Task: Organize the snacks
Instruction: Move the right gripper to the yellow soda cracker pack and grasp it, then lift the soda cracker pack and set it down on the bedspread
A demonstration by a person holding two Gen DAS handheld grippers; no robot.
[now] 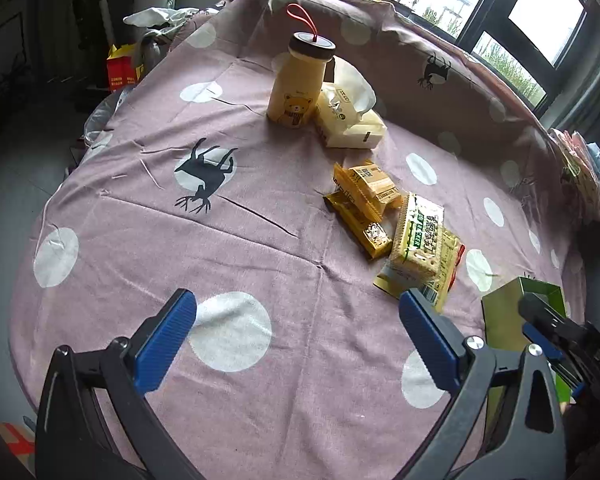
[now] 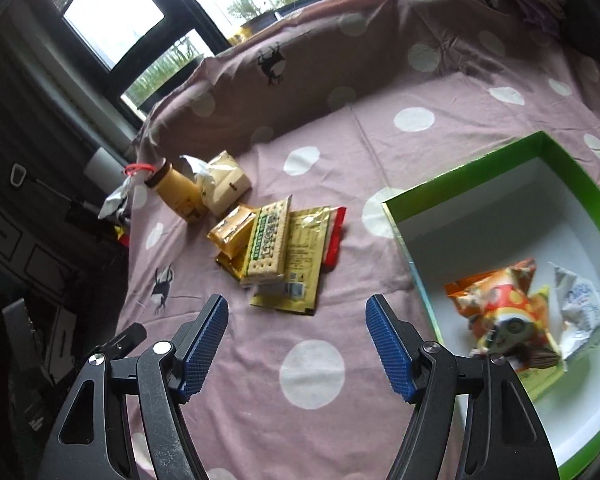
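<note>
A pile of snacks lies on the dotted purple cloth: a green-labelled cracker pack [image 1: 418,234] [image 2: 269,240] on top of a flat gold pouch [image 2: 300,264], with small gold wafer packs [image 1: 364,200] [image 2: 232,232] beside it. A green box [image 2: 540,148] with a white inside holds an orange snack bag [image 2: 500,300] and a white wrapper [image 2: 584,312]; its corner shows in the left wrist view [image 1: 520,304]. My left gripper [image 1: 296,332] is open and empty, short of the pile. My right gripper [image 2: 296,344] is open and empty, between pile and box.
A yellow bear bottle [image 1: 298,84] [image 2: 178,192] with a red loop stands at the back next to a tissue pack [image 1: 350,116] [image 2: 224,184]. The cloth [image 1: 260,240] rises into a fold behind them. Windows lie beyond. Clutter sits off the table's left edge.
</note>
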